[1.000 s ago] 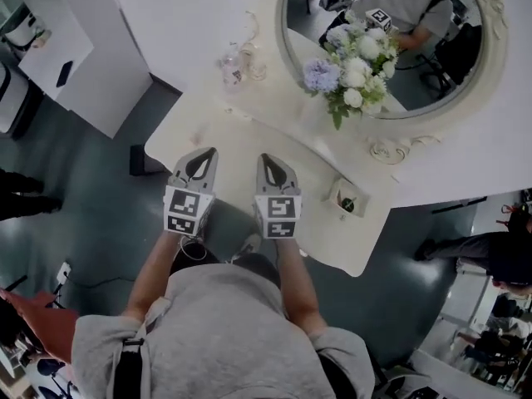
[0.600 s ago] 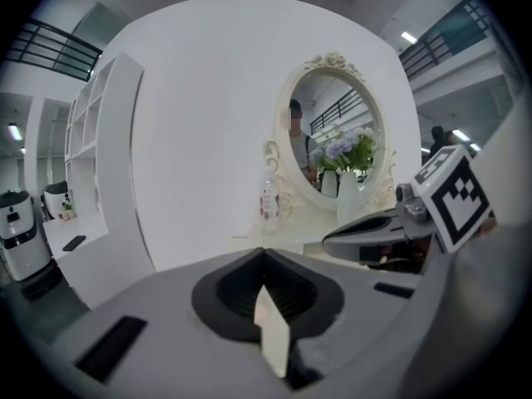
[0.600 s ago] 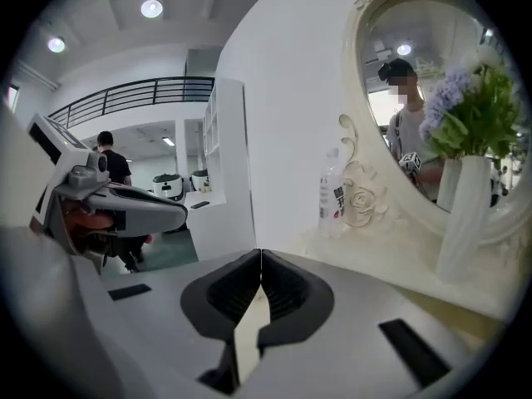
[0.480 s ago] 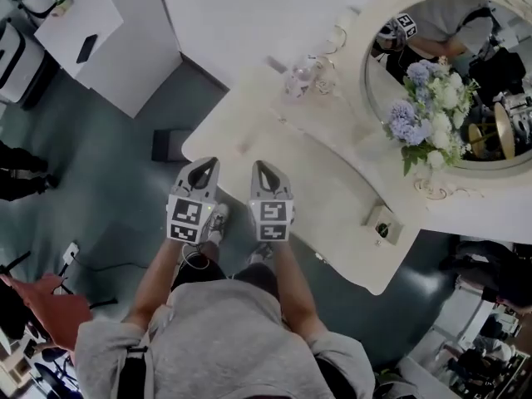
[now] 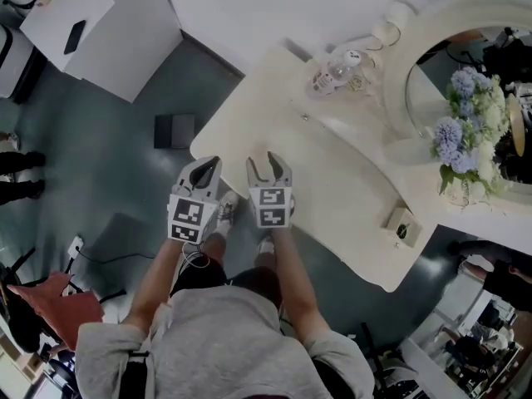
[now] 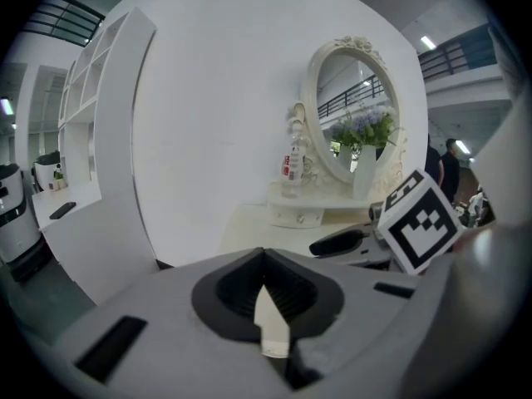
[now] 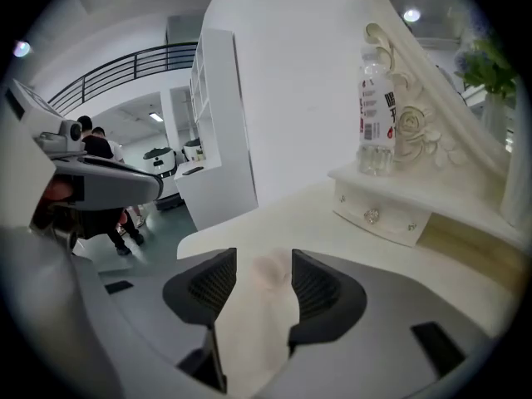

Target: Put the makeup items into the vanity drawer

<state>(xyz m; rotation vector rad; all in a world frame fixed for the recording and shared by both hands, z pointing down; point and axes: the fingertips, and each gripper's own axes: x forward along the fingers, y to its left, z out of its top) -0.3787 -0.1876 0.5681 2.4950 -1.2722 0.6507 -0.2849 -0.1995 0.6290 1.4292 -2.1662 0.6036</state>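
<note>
Right gripper [image 5: 268,166]: fingers just opened, empty, held over the table's [image 5: 332,169] front edge, presumably readied for the knob of the shut drawer [image 7: 378,214] at the back. Left gripper [image 5: 205,166]: fingers closed, idle. A bottle [image 5: 336,67] stands above that drawer.

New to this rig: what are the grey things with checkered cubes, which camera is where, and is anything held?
They are two hand-held grey grippers that a person carries; the cubes belong to them. One camera looks down from the person's head, one rides on each gripper. The left gripper is shut, empty. The right gripper has just been opening, nothing between its jaws. On the cream vanity table stand a clear plastic bottle and white and blue flowers by an oval mirror.
</note>
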